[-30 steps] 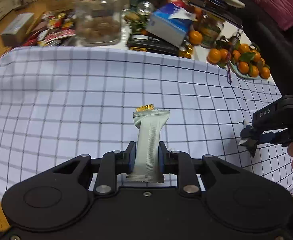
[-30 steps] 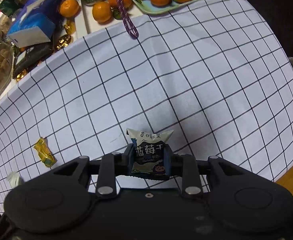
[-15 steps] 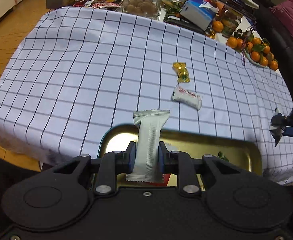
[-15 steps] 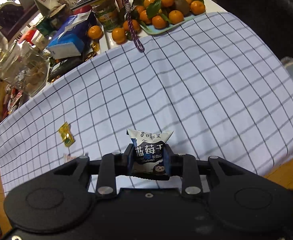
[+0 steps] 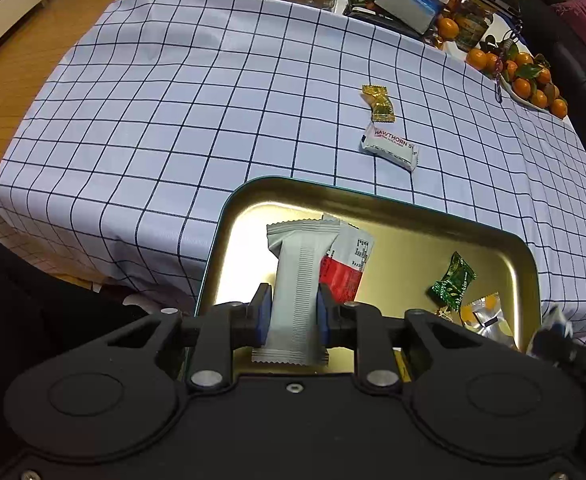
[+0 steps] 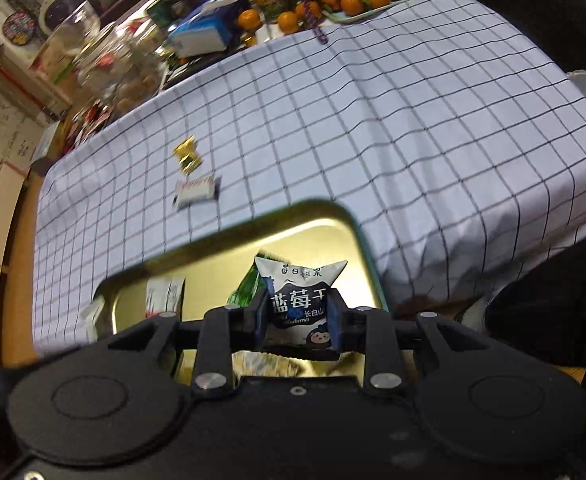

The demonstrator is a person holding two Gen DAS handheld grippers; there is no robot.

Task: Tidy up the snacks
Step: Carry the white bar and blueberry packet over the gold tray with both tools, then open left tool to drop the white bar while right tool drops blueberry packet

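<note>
The worktop under its checked tablecloth (image 5: 197, 112) has slid away in both views since a second ago: then only cloth lay below each tool, now the gold tray (image 5: 413, 216) at the near edge fills the foreground. That puts both carried snacks over their likely drop spot, so releasing looks like the next step. The left gripper (image 5: 293, 316) has its jaws nearly closed on an upright grey snack bar (image 5: 295, 280), above a red-and-white packet (image 5: 347, 264) lying in the tray's left part. The right gripper (image 6: 297, 314) pinches a blueberry snack pouch (image 6: 299, 300) over the tray's right part, as narrowly as before. On the cloth, a hawthorn bar (image 5: 389, 146) and gold candy (image 5: 379, 98) are yet to be collected.
</note>
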